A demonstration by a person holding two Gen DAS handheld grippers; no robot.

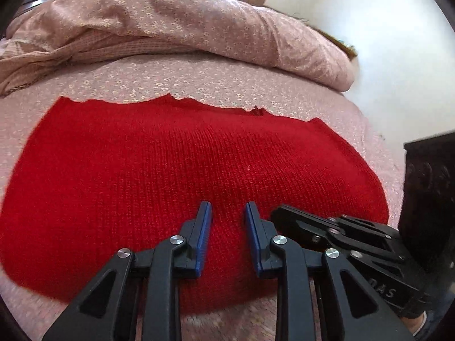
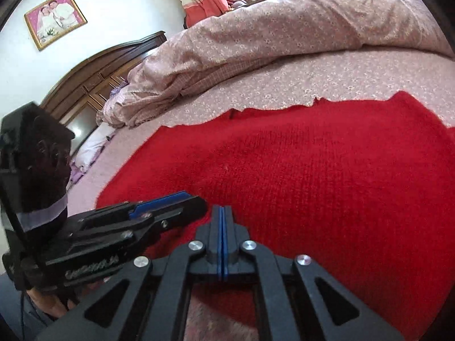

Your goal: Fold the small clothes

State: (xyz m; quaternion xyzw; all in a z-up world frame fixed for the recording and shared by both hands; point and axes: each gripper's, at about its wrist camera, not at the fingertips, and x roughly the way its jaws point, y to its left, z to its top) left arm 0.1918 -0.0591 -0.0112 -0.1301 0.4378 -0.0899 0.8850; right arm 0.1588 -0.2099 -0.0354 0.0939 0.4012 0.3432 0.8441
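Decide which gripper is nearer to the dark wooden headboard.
Left. The left gripper sits on the side of the red knit garment toward the headboard, while the right gripper is beside it, further from that end of the bed.

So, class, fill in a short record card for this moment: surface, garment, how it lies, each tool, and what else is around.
surface: bed sheet, pink with a small flower print
garment: red knitted garment
how it lies: spread flat on the sheet, far edge uneven
left tool: over the garment's near part, jaws apart, no cloth visibly pinched
right tool: blue pads pressed together, tips over the knit; whether cloth is caught cannot be told
behind: rumpled quilt in the same pink print
wall: framed photo
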